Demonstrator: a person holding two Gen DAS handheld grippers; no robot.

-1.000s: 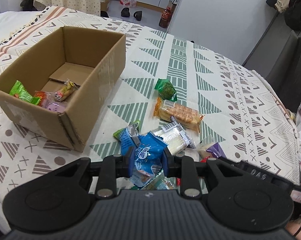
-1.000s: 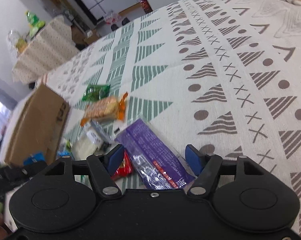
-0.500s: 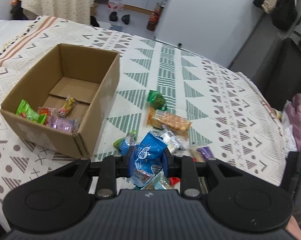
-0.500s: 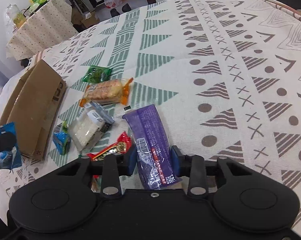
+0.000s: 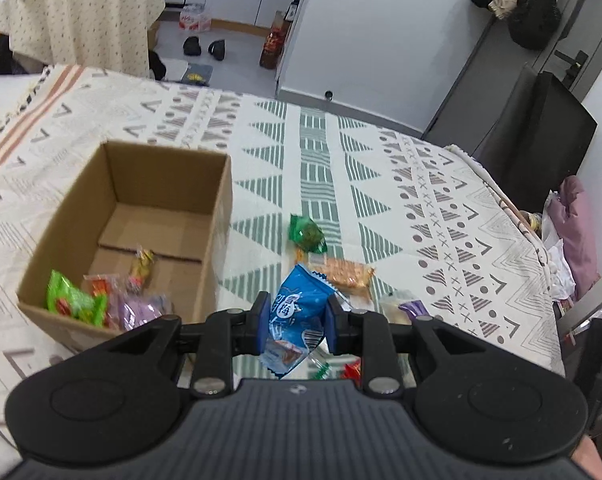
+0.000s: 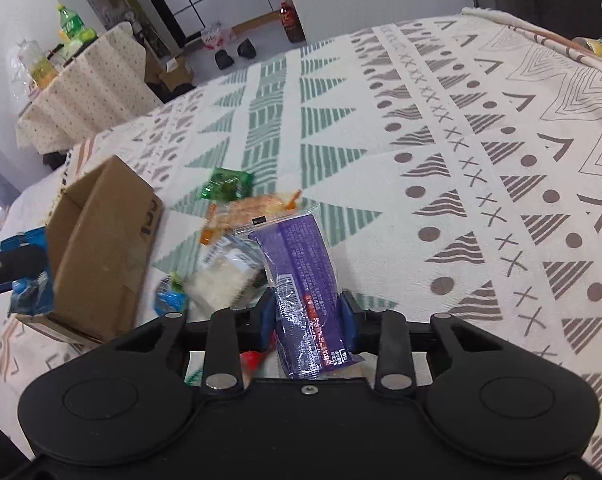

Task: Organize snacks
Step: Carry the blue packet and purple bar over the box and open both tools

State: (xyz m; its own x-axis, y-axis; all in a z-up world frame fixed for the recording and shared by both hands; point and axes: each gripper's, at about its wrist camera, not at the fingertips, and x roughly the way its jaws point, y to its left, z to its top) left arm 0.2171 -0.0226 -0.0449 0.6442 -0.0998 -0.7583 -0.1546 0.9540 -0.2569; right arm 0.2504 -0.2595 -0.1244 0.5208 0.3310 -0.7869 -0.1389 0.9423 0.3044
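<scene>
My left gripper (image 5: 295,320) is shut on a blue snack packet (image 5: 297,316), held above the table just right of the open cardboard box (image 5: 217,216). Several snacks lie in the box, among them a green packet (image 5: 71,300). My right gripper (image 6: 307,314) is shut on a purple snack bar (image 6: 301,276), lifted off the cloth. On the table remain a green packet (image 6: 225,185), an orange cracker pack (image 6: 253,210), a white pack (image 6: 225,280) and a small blue-green packet (image 6: 169,298). The left gripper with its blue packet (image 6: 25,268) shows at the right wrist view's left edge.
A patterned cloth (image 5: 441,216) covers the table. A dark chair (image 5: 549,140) stands at the far right edge, with pink fabric (image 5: 573,232) beside it. A second table with a dotted cloth (image 5: 81,16) is in the background.
Both grippers rose from the snack pile. The right one shut on the purple bar and lifted it. The left carried the blue packet up and toward the box.
</scene>
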